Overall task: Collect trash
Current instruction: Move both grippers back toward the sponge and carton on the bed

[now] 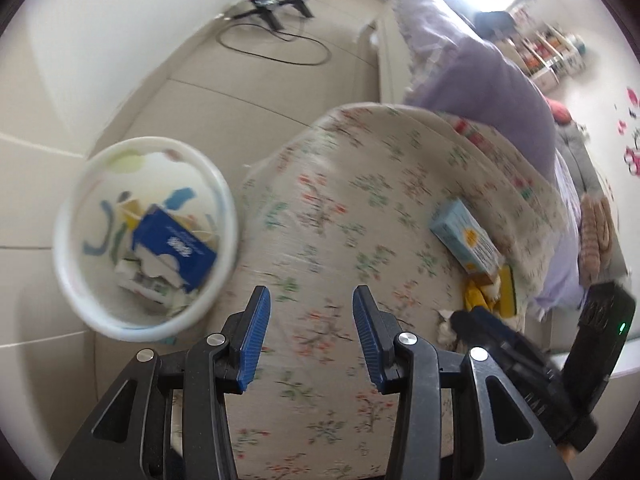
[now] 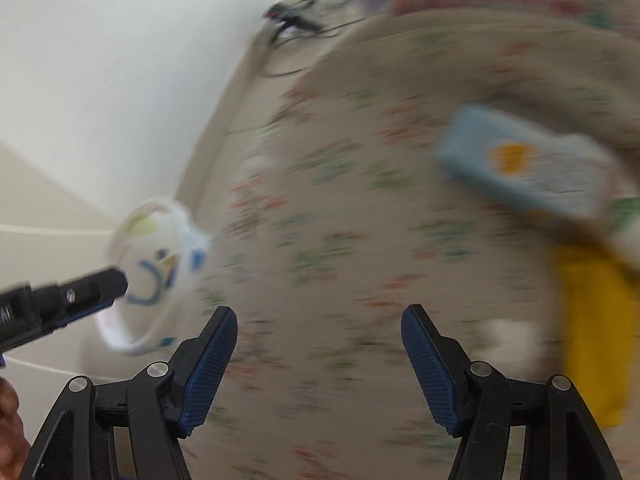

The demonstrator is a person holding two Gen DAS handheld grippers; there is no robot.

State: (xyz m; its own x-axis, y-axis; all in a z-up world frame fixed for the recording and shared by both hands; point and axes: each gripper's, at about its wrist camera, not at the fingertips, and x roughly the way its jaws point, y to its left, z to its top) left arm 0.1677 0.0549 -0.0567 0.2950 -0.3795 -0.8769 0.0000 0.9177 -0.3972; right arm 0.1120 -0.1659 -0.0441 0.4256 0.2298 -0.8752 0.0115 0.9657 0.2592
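Observation:
A white round bin (image 1: 224,196) stands on the floor left of the bed, holding a blue carton (image 1: 172,248) and other scraps. It also shows in the right wrist view (image 2: 188,220). A light blue box (image 1: 466,242) lies on the floral bedspread (image 1: 340,208), with a yellow wrapper (image 1: 478,294) and a white crumpled piece (image 1: 444,320) beside it. The box (image 2: 528,164) and yellow wrapper (image 2: 592,320) are blurred in the right wrist view. My left gripper (image 1: 311,334) is open and empty over the bedspread. My right gripper (image 2: 320,364) is open and empty, left of the trash.
A purple duvet (image 1: 492,76) is piled at the bed's far end. Black stands and a cable (image 1: 276,28) lie on the tiled floor beyond. A white wall runs along the left. Shelves (image 1: 548,52) stand at the far right.

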